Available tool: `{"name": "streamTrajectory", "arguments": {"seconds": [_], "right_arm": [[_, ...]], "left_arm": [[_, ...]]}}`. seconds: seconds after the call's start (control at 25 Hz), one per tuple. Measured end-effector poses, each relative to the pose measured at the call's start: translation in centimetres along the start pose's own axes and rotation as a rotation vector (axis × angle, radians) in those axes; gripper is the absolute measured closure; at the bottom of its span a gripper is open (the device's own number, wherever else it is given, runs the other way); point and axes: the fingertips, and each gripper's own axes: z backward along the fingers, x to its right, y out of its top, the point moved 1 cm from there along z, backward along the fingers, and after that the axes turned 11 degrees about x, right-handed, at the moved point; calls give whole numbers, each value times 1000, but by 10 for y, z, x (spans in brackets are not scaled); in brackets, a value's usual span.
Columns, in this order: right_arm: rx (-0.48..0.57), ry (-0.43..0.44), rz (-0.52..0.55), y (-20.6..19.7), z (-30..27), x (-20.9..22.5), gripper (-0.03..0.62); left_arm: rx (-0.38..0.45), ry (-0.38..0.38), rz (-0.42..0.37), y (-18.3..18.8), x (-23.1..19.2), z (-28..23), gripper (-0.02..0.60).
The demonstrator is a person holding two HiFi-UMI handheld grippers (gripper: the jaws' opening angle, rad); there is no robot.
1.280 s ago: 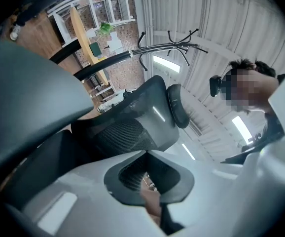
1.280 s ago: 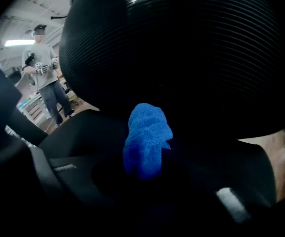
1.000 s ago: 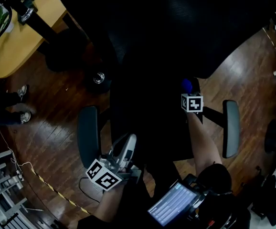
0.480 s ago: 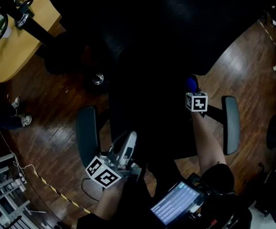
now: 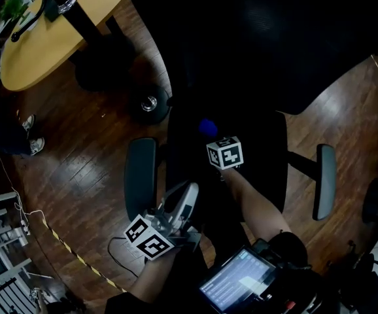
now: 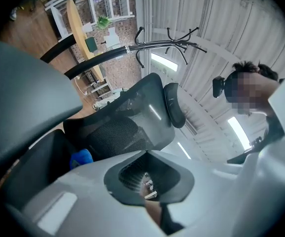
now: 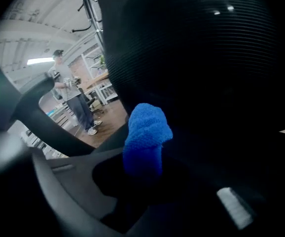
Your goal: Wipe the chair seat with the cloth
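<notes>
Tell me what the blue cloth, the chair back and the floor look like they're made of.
Blue cloth: soft, fuzzy pile, likely microfibre or terry; its surface looks nubbly and matte.
Chair back: black mesh, probably synthetic; a fine woven grid shows across it.
Floor: dark wood or wood-look planks with a glossy finish; plank seams and light reflections show.

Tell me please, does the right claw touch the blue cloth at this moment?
Touching. The right gripper view shows the blue cloth pinched between the jaws of the right claw, with its bunched end sticking out past them.
</notes>
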Motion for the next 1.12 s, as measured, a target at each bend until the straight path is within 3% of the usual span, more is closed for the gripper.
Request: {"name": "streamTrajectory", "arguments": {"seconds": [0.16, 0.52, 0.8, 1.12], "right_arm": [[-65, 90, 60, -14, -37, -60, 545], [-65, 58, 98, -25, -35, -48, 545], [-109, -133, 68, -46, 22, 41, 545], [-110, -405, -17, -60, 136, 167, 545]], "left_arm": [[25, 14, 0, 11, -4, 10, 588], [28, 28, -27, 14, -10, 17, 588], [2, 14, -26, 2, -3, 11, 588], [-44, 1, -17, -21, -2, -3, 588]]}}
